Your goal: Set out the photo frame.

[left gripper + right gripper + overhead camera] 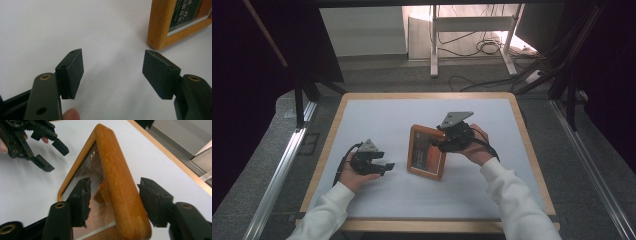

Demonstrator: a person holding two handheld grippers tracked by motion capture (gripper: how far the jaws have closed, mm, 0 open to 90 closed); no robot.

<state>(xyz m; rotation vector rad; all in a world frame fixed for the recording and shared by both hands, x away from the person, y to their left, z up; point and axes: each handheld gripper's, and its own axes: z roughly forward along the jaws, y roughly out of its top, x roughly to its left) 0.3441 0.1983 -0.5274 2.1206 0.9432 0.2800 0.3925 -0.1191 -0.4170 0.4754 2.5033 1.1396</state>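
Observation:
A wooden picture frame (pixel 427 152) with a dark orange print stands upright in the middle of the white tabletop (pixel 382 117). My right gripper (pixel 438 142) straddles the frame's top right side. In the right gripper view the frame (pixel 117 177) sits between the jaws: one pad (pixel 81 200) is over the glass and the other pad (pixel 153 202) stands a little off the wood, so the gripper (pixel 113 200) is open. My left gripper (pixel 386 167) rests low on the table left of the frame, open and empty (pixel 112 72), pointing toward the frame's lower corner (pixel 160 27).
The table has a wooden rim (pixel 532 150). Beyond its far edge are a white metal stand (pixel 434 45) and cables on the floor (pixel 484 47). Aluminium rails (pixel 277 175) run along both sides. The other hand's gripper (pixel 47 150) lies beyond the frame.

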